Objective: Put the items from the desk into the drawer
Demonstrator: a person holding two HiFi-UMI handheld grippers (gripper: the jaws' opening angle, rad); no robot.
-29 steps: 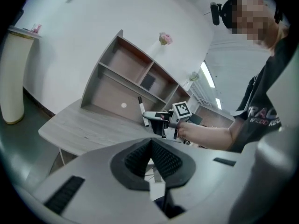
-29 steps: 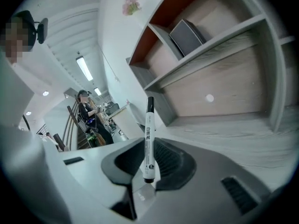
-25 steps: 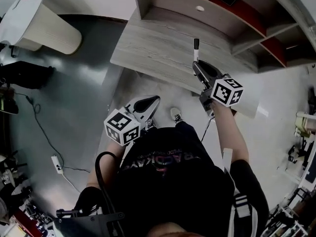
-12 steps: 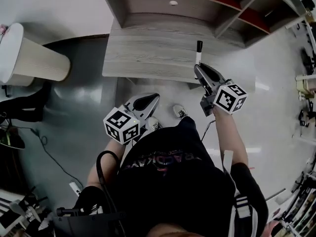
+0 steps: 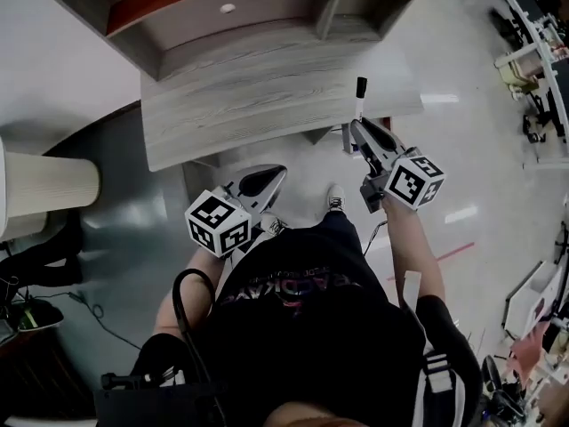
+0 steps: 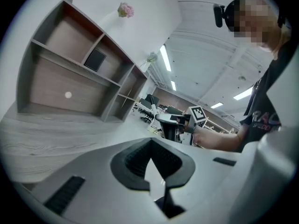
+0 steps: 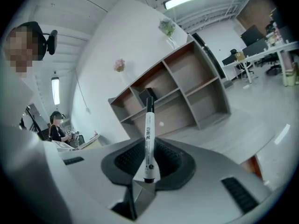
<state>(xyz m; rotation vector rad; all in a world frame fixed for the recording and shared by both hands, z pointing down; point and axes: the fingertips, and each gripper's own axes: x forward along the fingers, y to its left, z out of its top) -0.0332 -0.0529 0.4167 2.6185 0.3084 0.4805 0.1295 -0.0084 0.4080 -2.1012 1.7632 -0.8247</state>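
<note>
My right gripper [image 5: 359, 128] is shut on a white marker with a black cap [image 5: 360, 96]. The marker sticks out past the jaws, over the front edge of the grey wood desk [image 5: 249, 96], near its right end. In the right gripper view the marker [image 7: 148, 134] stands straight up between the pads, with the desk's shelf unit [image 7: 187, 92] behind it. My left gripper [image 5: 277, 173] hangs lower and to the left, just off the desk's front edge. Its jaws are shut with nothing in them [image 6: 149, 146]. The left gripper view shows the bare desktop [image 6: 42, 134].
A shelf unit [image 5: 222, 7] with open compartments stands at the back of the desk. A beige round bin [image 5: 44, 194] is on the floor at the left, with cables [image 5: 89, 314] near it. Office tables [image 5: 533, 60] stand at the far right. The person's shoes [image 5: 335, 198] are below the desk edge.
The person has turned, and the desk now lies rotated and further left in the head view. Both grippers swung round with the body. The marker stays in the right jaws.
</note>
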